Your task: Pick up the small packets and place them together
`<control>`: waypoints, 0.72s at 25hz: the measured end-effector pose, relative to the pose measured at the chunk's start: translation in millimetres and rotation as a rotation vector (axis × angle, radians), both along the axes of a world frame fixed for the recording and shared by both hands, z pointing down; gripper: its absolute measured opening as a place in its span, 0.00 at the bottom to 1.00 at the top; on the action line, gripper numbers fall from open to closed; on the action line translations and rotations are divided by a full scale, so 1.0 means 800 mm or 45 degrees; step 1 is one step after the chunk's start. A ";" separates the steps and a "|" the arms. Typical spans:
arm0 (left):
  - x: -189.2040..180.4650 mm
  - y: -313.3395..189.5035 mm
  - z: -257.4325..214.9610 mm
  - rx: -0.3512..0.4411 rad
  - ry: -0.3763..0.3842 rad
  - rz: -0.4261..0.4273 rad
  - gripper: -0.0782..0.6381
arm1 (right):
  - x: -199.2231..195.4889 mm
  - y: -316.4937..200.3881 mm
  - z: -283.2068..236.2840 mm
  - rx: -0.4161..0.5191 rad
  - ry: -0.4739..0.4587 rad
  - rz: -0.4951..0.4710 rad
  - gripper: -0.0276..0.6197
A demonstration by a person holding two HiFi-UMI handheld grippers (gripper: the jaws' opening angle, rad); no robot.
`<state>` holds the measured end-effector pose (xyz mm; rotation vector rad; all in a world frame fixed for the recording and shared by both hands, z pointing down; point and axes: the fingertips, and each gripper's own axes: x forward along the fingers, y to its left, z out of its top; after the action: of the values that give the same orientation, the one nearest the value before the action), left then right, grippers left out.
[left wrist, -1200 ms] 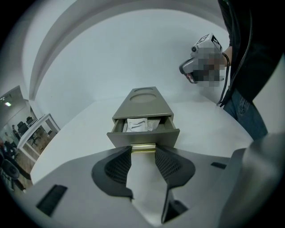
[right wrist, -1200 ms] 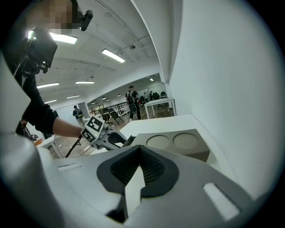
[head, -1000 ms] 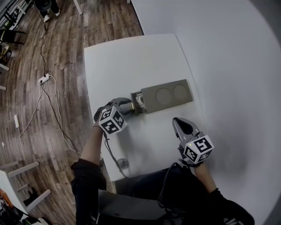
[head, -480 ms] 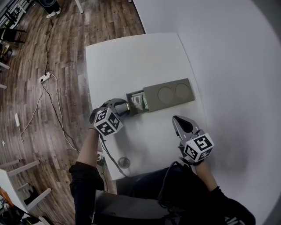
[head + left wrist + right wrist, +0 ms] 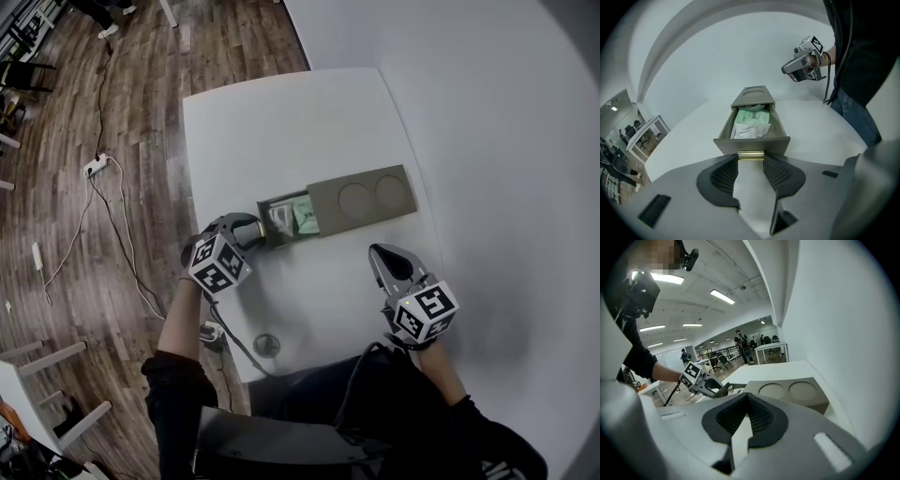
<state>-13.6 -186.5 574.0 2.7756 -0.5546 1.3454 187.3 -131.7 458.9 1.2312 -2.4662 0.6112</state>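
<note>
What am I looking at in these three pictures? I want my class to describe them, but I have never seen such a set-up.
There is no robot here. A person holds a hand tool with a two-fingered claw in each hand. One picture comes from a camera on the person's head, looking down. The other two come from cameras riding on each tool. On the white table stands a flat grey box with two round hollows on top. The left claw grips the brass handle of the box's open grey drawer, which holds a green packet and a white packet. The right claw is shut and empty, above the table.
</note>
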 end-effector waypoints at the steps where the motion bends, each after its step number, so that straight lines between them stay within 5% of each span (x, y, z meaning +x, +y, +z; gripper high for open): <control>1: -0.002 0.001 -0.001 0.000 -0.001 -0.003 0.34 | 0.000 0.001 -0.001 0.000 0.002 -0.002 0.03; 18: -0.041 0.005 0.012 0.003 -0.043 -0.074 0.34 | -0.004 -0.002 0.010 0.004 0.004 -0.025 0.03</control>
<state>-46.8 -182.6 583.2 2.7208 -0.6340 1.3830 183.8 -133.7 467.2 1.2066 -2.4746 0.6002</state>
